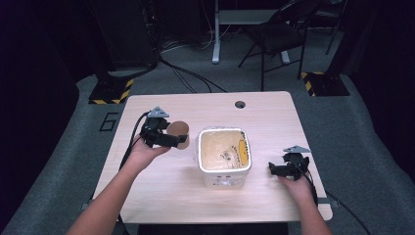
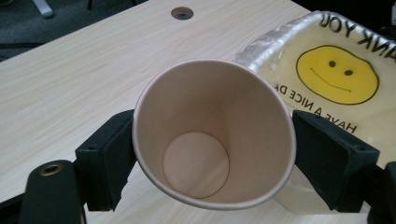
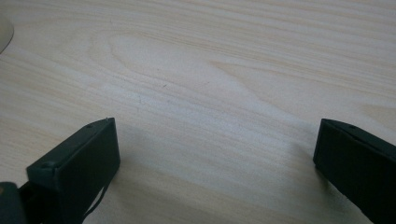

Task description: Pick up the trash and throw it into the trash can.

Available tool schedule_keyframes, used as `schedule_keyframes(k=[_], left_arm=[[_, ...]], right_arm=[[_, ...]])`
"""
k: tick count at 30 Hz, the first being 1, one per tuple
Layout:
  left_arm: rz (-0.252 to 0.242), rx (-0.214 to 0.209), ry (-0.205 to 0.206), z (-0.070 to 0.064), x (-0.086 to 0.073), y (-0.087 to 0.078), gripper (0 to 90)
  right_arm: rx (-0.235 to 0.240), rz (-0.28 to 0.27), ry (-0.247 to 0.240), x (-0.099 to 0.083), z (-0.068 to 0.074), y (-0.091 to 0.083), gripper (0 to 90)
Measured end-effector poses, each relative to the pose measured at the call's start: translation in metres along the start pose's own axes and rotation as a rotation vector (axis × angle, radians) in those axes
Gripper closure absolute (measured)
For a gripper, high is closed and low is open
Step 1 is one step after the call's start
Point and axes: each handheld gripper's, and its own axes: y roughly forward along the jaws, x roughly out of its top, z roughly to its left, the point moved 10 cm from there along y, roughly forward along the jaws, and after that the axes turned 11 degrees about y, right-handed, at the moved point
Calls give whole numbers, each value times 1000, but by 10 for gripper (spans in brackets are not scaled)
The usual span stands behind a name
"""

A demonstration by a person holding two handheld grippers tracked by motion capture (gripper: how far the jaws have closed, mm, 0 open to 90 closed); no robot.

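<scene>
The fingers (image 2: 109, 161) of the left gripper (image 1: 172, 140) are clamped on a paper cup (image 2: 212, 135), one black pad pressed to each side of its wall just below the rim. In the left gripper view the cup's mouth faces the camera, showing a tan inside and a round base with nothing in it. In the high view the cup (image 1: 179, 133) is tipped on its side above the counter (image 1: 161, 186), held up by the left hand (image 1: 144, 152), with its mouth turned toward the person and its far side just beside the bin.

The bin (image 1: 224, 157) stands upright near the middle of the counter, a white square tub lined with a clear yellowish bag. The bag (image 2: 336, 74) carries a yellow smiley face and black lettering, seen upside down in the left gripper view, and its crinkled edge folds over the bin's rim.

Behind the bin, near the counter's far edge, is a round cable hole (image 1: 240, 104).

At the right, well apart from the bin, the right gripper (image 1: 280, 170) sits low at the counter in the right hand (image 1: 297, 185), pointing toward the bin. Its fingers (image 3: 77, 168) are spread wide in the right gripper view, with bare pale wood between them.
</scene>
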Motion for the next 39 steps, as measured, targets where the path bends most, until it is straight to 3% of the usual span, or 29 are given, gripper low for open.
schedule_keyframes(k=[19,26,39], left_arm=[[-66,-62,72,-29,52,-23,183],[-72,-106,99,-45,61,-17,183],[-54,-158,132,-68,59,10,182]], right_arm=[[0,0,0,0,0,0,0],[0,0,0,0,0,0,0],[0,0,0,0,0,0,0]])
